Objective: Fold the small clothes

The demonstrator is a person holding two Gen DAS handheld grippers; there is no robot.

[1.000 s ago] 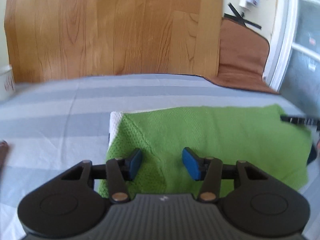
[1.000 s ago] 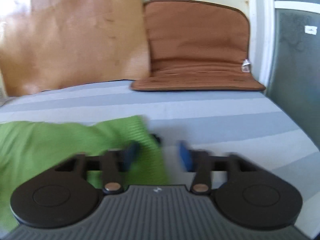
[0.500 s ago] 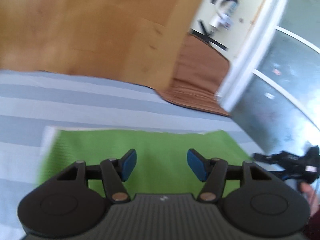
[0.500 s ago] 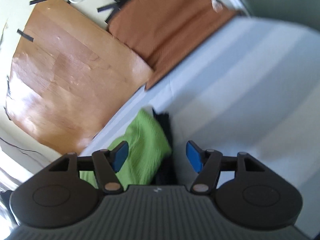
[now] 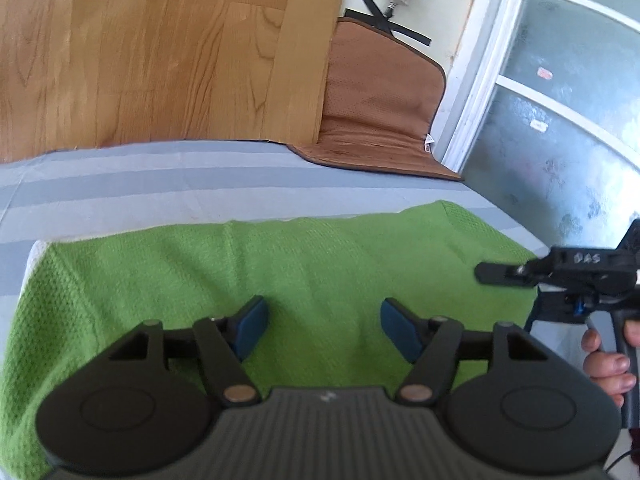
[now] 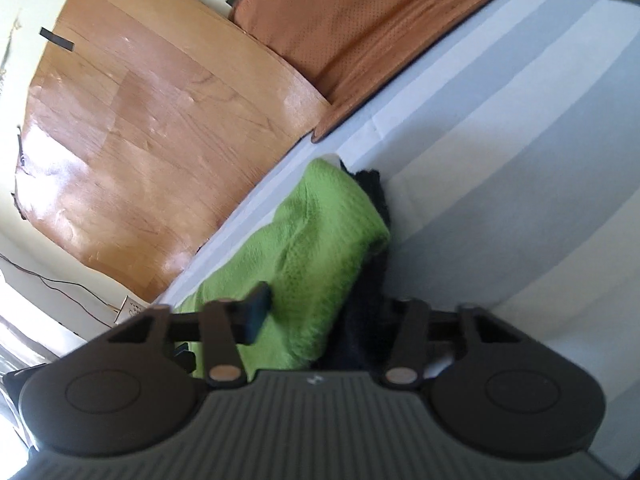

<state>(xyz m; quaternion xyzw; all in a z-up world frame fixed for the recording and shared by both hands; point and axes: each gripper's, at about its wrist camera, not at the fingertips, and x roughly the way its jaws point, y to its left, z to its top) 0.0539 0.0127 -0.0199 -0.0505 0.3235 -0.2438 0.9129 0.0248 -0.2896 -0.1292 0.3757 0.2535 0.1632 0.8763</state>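
Green knitted cloth lies folded on the grey-striped sheet, a dark layer showing under its right end. The left gripper hovers over it, jaws apart and just widened, nothing between. The right gripper has been closing on that end; whether it pinches, I cannot tell.

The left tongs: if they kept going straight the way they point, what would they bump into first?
Most likely the green knitted cloth lying on the striped sheet; the left tongs stand open just above it, tilted downward. Depth is hard to judge.
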